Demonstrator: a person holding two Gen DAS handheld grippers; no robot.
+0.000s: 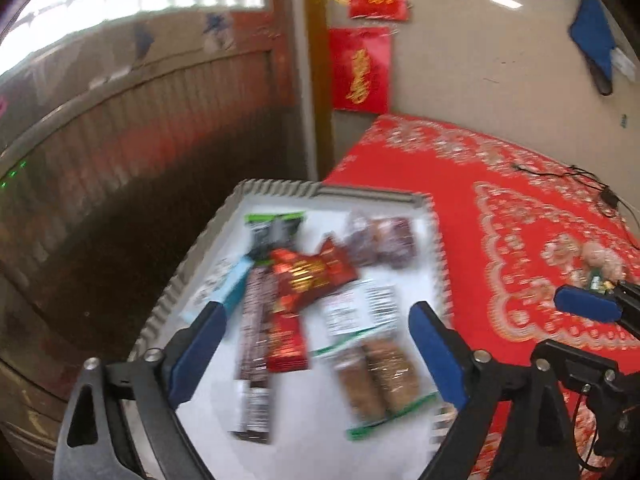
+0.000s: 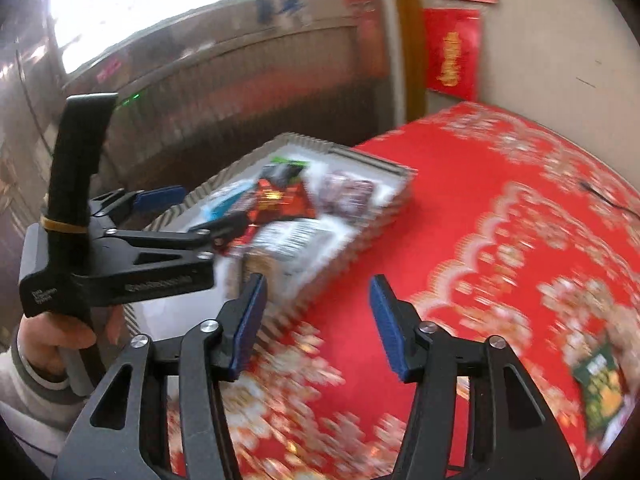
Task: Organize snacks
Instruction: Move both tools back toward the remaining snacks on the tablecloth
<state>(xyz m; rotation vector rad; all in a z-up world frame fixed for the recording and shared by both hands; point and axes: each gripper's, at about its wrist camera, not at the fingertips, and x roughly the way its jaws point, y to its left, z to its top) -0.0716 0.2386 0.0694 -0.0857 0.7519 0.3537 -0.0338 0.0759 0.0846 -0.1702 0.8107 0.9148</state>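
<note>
snacks sit in a white tray [image 1: 424,200] with a ribbed grey rim at the left edge of the red patterned tablecloth [image 1: 500,240]: red packets [image 1: 308,276], dark brown bar [image 1: 256,320], green-edged cracker pack [image 1: 376,372], dark purple packs [image 1: 384,240], light blue pack [image 1: 224,288]. one green snack packet [image 2: 600,384] lies well apart on the cloth, right side. left gripper [image 1: 316,312] hovers over the tray, fingers spread wide, nothing between. right gripper [image 2: 318,296] is over the cloth just beside the tray, fingers apart, empty. both views motion-blurred.
</note>
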